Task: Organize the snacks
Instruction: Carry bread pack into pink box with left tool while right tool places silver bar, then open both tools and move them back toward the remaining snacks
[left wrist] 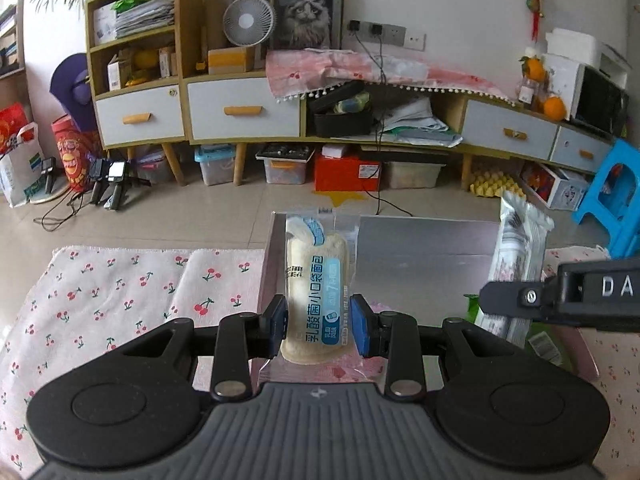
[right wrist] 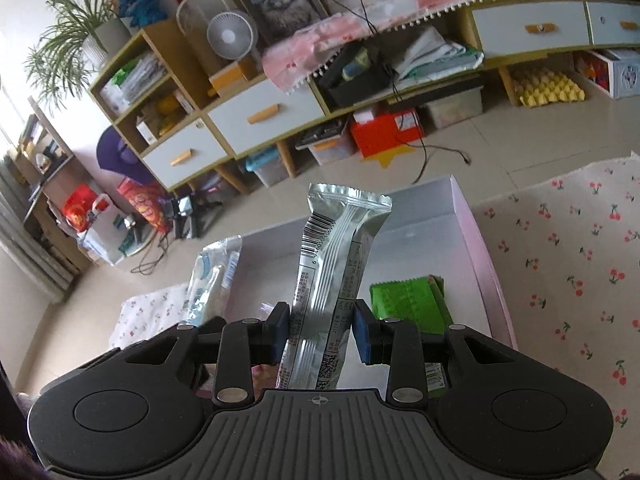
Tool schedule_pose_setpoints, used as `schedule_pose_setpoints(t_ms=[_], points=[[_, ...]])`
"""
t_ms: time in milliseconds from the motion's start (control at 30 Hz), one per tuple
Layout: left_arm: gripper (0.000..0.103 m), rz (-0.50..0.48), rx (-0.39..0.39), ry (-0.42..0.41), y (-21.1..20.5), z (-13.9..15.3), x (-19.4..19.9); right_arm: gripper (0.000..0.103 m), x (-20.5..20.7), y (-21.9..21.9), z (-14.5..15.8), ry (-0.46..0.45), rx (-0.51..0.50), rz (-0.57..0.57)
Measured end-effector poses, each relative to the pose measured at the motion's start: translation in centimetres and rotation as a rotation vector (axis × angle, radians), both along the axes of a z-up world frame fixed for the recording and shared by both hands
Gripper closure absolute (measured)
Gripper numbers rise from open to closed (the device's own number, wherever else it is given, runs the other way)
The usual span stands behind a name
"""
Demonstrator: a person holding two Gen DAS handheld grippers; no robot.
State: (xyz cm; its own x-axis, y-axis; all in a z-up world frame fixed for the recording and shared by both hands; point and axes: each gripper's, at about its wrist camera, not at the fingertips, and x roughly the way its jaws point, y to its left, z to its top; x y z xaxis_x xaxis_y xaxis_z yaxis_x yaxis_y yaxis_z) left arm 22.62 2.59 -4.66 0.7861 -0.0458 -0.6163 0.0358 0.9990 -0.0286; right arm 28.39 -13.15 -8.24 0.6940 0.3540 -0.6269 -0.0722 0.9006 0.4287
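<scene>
On the left, a cherry-print cloth [left wrist: 120,292] is spread over the table, and beside it a pink-walled box [left wrist: 420,252] is seen with its pale floor bare at the far end. Over the box's left part, a clear-wrapped bread snack [left wrist: 316,284] with blue lettering is held upright, clamped between the blue pads of the left tool [left wrist: 319,326]. Further right, a silver snack bar wrapper [right wrist: 336,276] with a barcode is gripped low down by the right tool [right wrist: 320,332], whose jaws are closed against its sides, so that it stands nearly upright above the box. Just right of the wrapper, a green packet [right wrist: 408,304] is seen lying inside the box, near its right wall. Beyond the table, a low cabinet [left wrist: 244,112] with grey drawers is ranged along the wall.
</scene>
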Motion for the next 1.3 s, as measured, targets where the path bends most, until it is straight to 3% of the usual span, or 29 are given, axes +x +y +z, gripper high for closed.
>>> schedule_pose_setpoints(t_ms=[133,267,367,633,700,900,1133,1300], points=[[0.070,0.004,-0.011,0.005,0.1,0.1,0.1,0.067,0.2,-0.3,-0.3,0.004,0.018,0.001],[0.063,0.005,-0.013,0.000,0.0,0.2,-0.1,0.058,0.1,-0.9,-0.1,-0.001,0.051,-0.018],[0.059,0.005,-0.015,0.006,-0.1,0.2,0.1,0.057,0.2,-1.2,0.0,0.003,0.058,-0.021],[0.045,-0.004,-0.023,0.038,0.4,0.8,-0.6,0.046,-0.7,-1.4,1.1,-0.004,0.014,-0.012],[0.042,-0.010,-0.015,0.038,0.4,1.2,-1.0,0.037,-1.4,-1.5,1.8,-0.016,0.002,-0.007],[0.027,-0.018,-0.005,0.041,0.9,2.5,-2.4,0.024,-3.3,-2.4,3.4,-0.028,-0.024,-0.014],[0.009,0.021,-0.024,0.093,2.6,2.9,-4.0,0.015,-5.9,-2.9,4.9,-0.038,-0.083,-0.005],[0.004,0.035,-0.009,0.138,3.6,3.3,-5.4,0.009,-8.0,-2.8,6.0,-0.053,-0.116,0.027]])
